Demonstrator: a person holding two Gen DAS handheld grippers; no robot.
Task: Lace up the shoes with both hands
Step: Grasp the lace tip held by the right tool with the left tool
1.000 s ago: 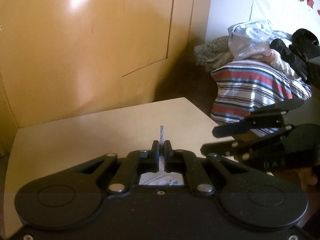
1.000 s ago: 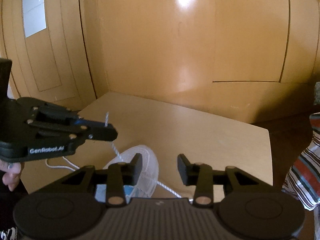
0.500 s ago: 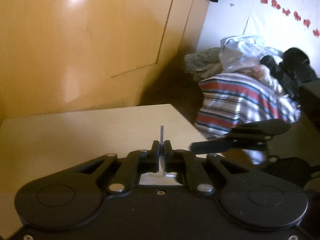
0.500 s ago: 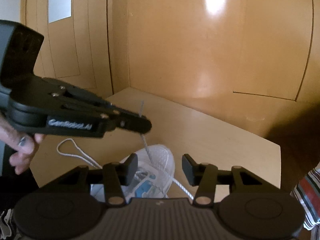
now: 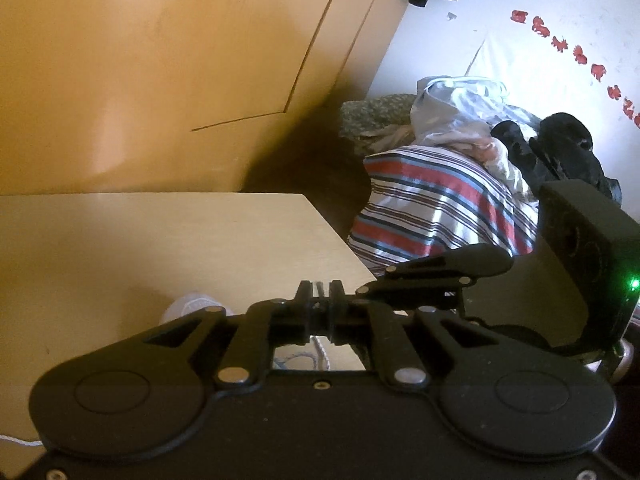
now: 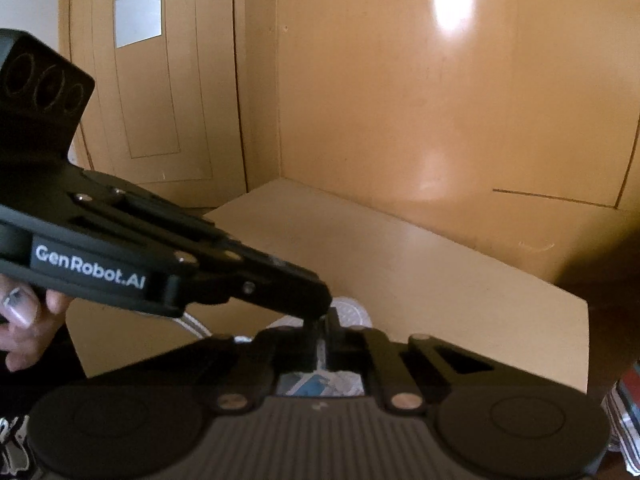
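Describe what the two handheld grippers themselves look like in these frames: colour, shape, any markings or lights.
Both are matte black. The left gripper has flat linkage arms with silver pivot screws, white "GenRobot.AI" lettering on its side and a boxy black camera housing with round lenses. The right gripper is built the same, with a small green light on its housing. Round discs flank each base. No cables or sleeves show.

We see our black left gripper [image 5: 320,294] with its jaws closed on a thin white shoelace [image 5: 320,354]. The black right gripper [image 5: 394,280] reaches in from the right, its tip just beside ours. A white shoe toe [image 5: 192,304] peeks out on the pale wooden table [image 5: 140,240]. A striped red, white and blue blanket [image 5: 432,212] lies far right.
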